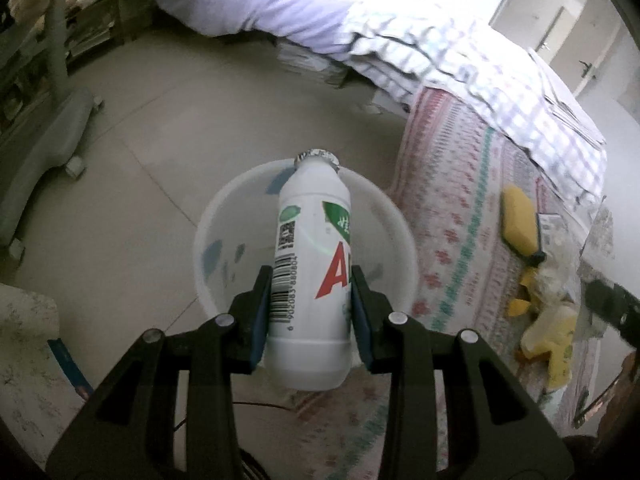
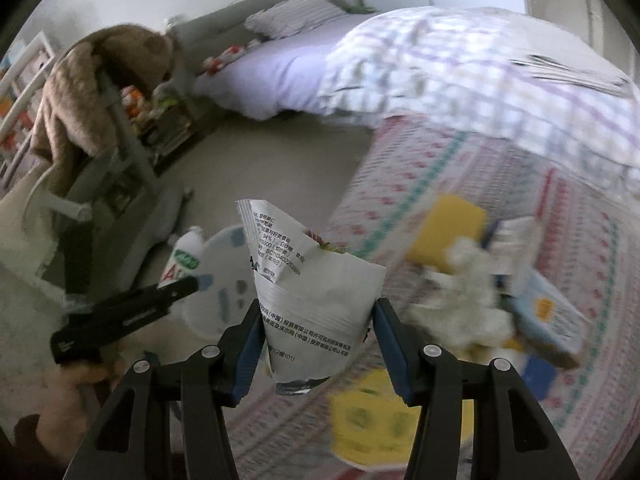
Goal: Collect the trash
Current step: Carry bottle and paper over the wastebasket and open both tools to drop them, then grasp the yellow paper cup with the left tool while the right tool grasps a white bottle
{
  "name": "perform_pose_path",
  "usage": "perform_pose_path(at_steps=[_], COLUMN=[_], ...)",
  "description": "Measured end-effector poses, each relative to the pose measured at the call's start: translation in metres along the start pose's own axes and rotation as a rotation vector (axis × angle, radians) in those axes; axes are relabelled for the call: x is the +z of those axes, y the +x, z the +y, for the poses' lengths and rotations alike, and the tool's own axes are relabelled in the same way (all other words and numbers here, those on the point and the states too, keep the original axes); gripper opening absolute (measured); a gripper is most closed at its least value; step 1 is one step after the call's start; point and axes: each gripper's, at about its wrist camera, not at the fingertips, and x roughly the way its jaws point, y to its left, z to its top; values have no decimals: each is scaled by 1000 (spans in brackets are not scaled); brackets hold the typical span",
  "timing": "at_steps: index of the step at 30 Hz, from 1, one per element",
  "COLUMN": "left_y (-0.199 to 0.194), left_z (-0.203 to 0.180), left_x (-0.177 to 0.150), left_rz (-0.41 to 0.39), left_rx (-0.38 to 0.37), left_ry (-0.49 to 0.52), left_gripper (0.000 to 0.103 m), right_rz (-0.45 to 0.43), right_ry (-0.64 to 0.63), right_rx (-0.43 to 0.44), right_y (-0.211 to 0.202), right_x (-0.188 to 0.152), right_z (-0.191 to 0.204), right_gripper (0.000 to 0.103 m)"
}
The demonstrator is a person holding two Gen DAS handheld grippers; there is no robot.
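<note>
Left wrist: left gripper [image 1: 311, 280] grips bottle [image 1: 310, 280] over white basin [image 1: 224, 216].

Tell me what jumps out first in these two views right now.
The white bottle with red lettering, clamped in the left gripper above the white basin on the floor. Next, the torn white printed wrapper in the right gripper, held beside the patterned bedspread littered with more trash.

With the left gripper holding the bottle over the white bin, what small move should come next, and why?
Probably open the left gripper and let the bottle drop. It is clamped between the pads with its neck pointing over the open white bin on the floor, so release should land it inside. The right gripper holds a wrapper that can follow.
</note>
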Motion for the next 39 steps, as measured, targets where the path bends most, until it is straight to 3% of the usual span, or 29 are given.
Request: perform_pose_path(at_steps=[8, 15, 17, 19, 20, 26, 39], left_y=[6, 14, 15, 17, 16, 8, -14], left_z=[22, 28, 30, 35, 37, 36, 10], left_x=[-1, 0, 2, 3, 2, 0, -14], left_rz=[13, 12, 13, 27, 19, 13, -4], left_rx=[-10, -16, -12, 3, 7, 20, 64], left_ry=[-34, -31, -44, -83, -106, -102, -26], left_gripper=[38, 38, 41, 71, 76, 78, 97], right_rz=[84, 99, 90, 81, 75, 48, -25], right_ry=[-31, -57, -58, -49, -46, -42, -44], right_rx=[19, 31, 54, 58, 55, -3, -57], right_y=[67, 100, 101, 101, 99, 79, 6], right_x=[8, 13, 15, 17, 18, 17, 2], right_z=[45, 65, 68, 69, 68, 54, 21], right_gripper=[55, 57, 63, 77, 78, 80, 80])
